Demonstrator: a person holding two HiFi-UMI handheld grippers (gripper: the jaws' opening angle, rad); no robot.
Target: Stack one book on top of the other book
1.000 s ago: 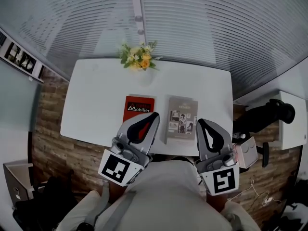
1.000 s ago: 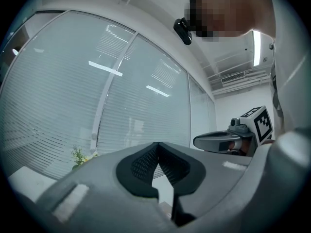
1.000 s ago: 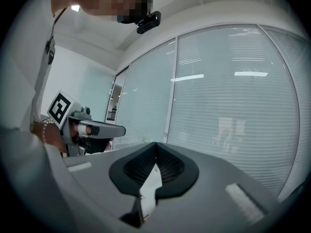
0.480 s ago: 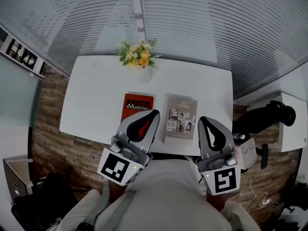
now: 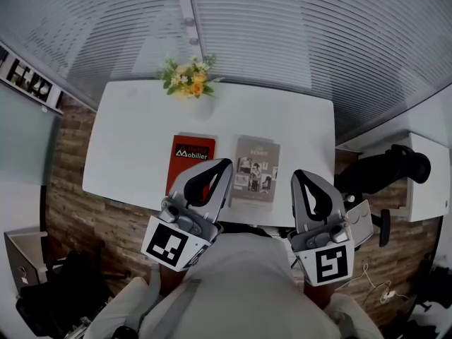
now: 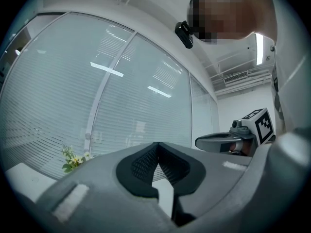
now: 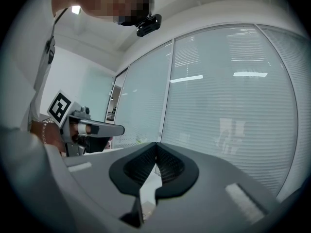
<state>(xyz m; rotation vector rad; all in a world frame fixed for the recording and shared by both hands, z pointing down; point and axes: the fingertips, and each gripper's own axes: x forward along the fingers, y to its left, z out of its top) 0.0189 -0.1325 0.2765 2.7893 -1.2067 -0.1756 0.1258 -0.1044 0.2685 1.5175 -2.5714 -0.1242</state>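
Hovering at the near edge of the white rectangular table (image 5: 127, 140), the left gripper (image 5: 223, 164) and right gripper (image 5: 298, 175) both have their jaws pressed together, empty. A red softcover book (image 5: 185, 152) and a grey photo-cover book (image 5: 256, 167) lie flat side by side, just apart, unstacked. A yellow-and-white flower bunch (image 5: 185, 80) sits at the far edge.

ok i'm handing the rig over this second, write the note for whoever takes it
Left gripper: shut, nothing between its jaws.
Right gripper: shut, also empty.
Both are held over the near edge of the white table.
Books: the red book and the grey book lie flat side by side, red on the left, with a narrow gap between them.
Done: nothing stacked yet.
Left: open a gripper, take one book and lay it on top of the other.
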